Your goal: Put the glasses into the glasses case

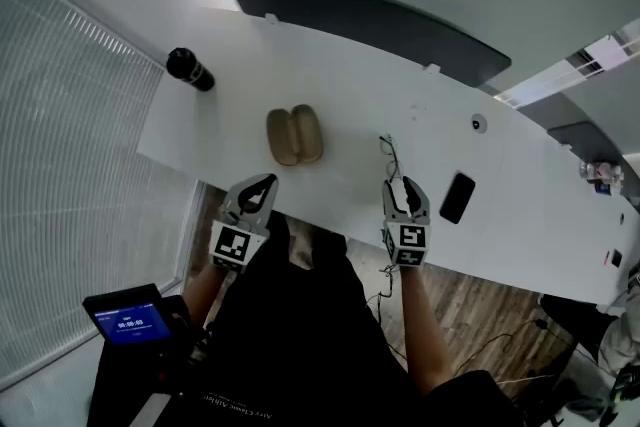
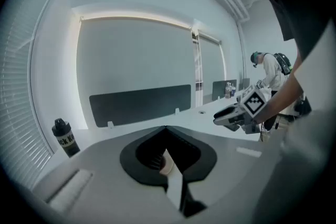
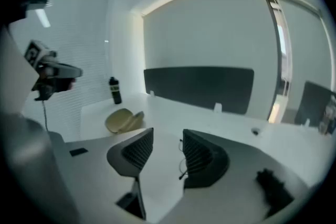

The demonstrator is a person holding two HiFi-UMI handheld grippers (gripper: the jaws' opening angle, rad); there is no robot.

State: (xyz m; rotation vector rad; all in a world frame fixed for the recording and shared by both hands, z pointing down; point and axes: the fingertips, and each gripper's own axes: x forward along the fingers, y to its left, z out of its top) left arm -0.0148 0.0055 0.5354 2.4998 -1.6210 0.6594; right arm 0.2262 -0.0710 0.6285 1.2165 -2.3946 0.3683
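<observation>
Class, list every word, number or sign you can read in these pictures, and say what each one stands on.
"ck Ko": white letters on the black bottle, partly turned away.
Digits on the device's blue screen: too blurred to read.
Print on the person's dark shirt: too blurred to read.
Cubes on the left gripper and right gripper: square patterns, no words.

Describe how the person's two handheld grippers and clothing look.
Both the left gripper and the right gripper have grey bodies and dark ribbed jaw pads. Each has a white cube at the rear, printed with black square markers. The person wears a black top with small pale lettering, and the forearms are uncovered.
</observation>
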